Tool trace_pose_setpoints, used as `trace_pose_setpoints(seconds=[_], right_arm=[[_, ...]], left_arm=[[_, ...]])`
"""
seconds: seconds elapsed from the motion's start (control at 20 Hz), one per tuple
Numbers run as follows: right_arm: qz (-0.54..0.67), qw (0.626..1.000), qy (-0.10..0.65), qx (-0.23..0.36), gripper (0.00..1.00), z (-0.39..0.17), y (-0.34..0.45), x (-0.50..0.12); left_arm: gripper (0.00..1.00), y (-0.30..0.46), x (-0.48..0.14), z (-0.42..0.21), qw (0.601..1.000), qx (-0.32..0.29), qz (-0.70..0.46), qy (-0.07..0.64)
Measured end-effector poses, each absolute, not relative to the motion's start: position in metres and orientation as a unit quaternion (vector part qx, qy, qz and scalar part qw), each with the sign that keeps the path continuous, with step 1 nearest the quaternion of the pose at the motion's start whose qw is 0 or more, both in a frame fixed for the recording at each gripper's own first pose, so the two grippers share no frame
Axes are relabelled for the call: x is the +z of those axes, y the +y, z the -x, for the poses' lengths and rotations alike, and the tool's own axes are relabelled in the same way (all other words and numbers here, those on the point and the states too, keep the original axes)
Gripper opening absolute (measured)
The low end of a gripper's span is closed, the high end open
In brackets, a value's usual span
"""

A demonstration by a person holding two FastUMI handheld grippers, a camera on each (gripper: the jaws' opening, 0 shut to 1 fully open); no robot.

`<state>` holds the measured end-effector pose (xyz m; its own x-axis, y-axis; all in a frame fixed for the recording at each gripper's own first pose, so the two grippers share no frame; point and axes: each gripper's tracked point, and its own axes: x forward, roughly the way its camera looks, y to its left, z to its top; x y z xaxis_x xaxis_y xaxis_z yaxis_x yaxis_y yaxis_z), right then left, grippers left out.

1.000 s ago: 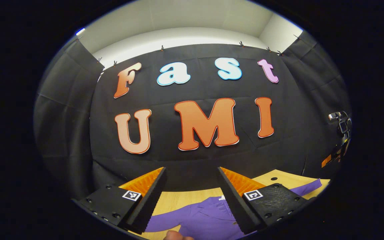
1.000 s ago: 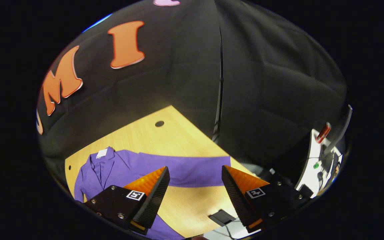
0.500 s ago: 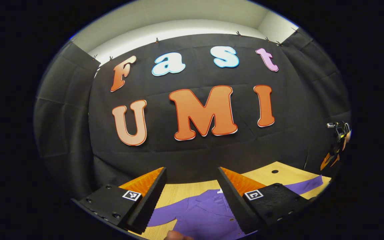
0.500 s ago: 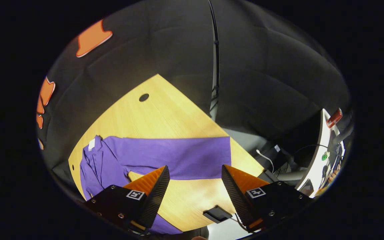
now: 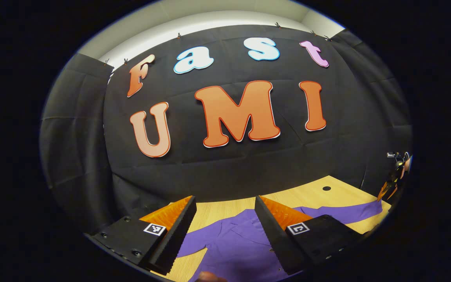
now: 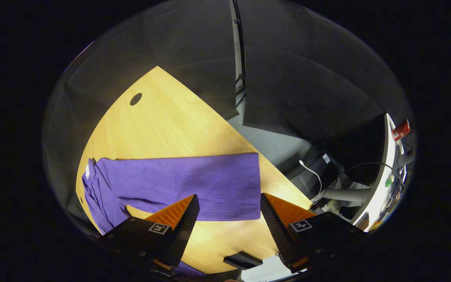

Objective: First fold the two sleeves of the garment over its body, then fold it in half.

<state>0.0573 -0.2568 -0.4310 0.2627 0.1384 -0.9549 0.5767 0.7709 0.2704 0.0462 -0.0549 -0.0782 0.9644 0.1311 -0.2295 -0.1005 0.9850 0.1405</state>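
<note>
A purple long-sleeved garment (image 5: 233,246) lies flat on the wooden table (image 5: 225,205). In the left gripper view its collar area sits between the fingers of my left gripper (image 5: 225,203), which is open and raised above it; one sleeve (image 5: 343,211) stretches off to the right. In the right gripper view that sleeve (image 6: 194,184) lies straight across the table (image 6: 170,121), its cuff end just beyond my right gripper (image 6: 229,201). The right gripper is open, above the sleeve, with nothing between its fingers.
The table has a round cable hole (image 6: 136,98) near its far edge. A small black block (image 6: 243,260) lies at the near table edge. Beyond the table's right edge, cables and equipment (image 6: 327,176) sit on the floor. Black cloth walls close off the back.
Both views have tipped downward toward the table. The right gripper has come closer to the sleeve's cuff end, which now looks larger. Both grippers stay open.
</note>
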Motion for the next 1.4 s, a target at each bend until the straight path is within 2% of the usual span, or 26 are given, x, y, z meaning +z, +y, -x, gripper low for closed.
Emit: trace_pose_setpoints(seconds=[0.15,0.4,0.6,0.7,0.8,0.95,1.0,1.05,1.3,1.35,1.4], right_arm=[[-0.302,0.736,0.590,-0.140,0.95,-0.065,-0.259,-0.450],[-0.292,0.713,0.621,-0.145,0.94,-0.055,-0.257,-0.476],[-0.251,0.707,0.648,-0.134,0.89,-0.050,-0.262,-0.482],[-0.237,0.709,0.652,-0.125,0.80,-0.053,-0.260,-0.481],[-0.236,0.709,0.654,-0.119,0.66,-0.055,-0.257,-0.480],[-0.257,0.713,0.639,-0.130,0.28,-0.064,-0.253,-0.479],[-0.272,0.710,0.637,-0.126,0.08,-0.065,-0.247,-0.479],[-0.287,0.711,0.631,-0.116,0.02,-0.068,-0.238,-0.473],[-0.303,0.743,0.587,-0.107,0.03,-0.079,-0.220,-0.429],[-0.306,0.749,0.578,-0.107,0.03,-0.081,-0.216,-0.419],[-0.307,0.756,0.569,-0.107,0.03,-0.082,-0.213,-0.406]], left_arm=[[0.96,-0.059,-0.084,-0.049,0.986,0.069,-0.069,0.133],[0.96,-0.070,-0.094,-0.049,0.983,0.078,-0.057,0.157],[0.96,-0.075,-0.100,-0.046,0.980,0.083,-0.059,0.173],[0.96,-0.077,-0.102,-0.048,0.979,0.082,-0.066,0.176],[0.96,-0.079,-0.104,-0.049,0.978,0.079,-0.070,0.178],[0.97,-0.076,-0.107,-0.051,0.978,0.069,-0.077,0.182],[0.97,-0.073,-0.108,-0.051,0.978,0.066,-0.081,0.182],[0.97,-0.070,-0.107,-0.052,0.978,0.064,-0.084,0.180],[0.96,-0.059,-0.107,-0.061,0.980,0.044,-0.090,0.171],[1.00,-0.057,-0.108,-0.064,0.981,0.037,-0.088,0.168],[0.97,-0.054,-0.110,-0.065,0.982,0.031,-0.086,0.167]])
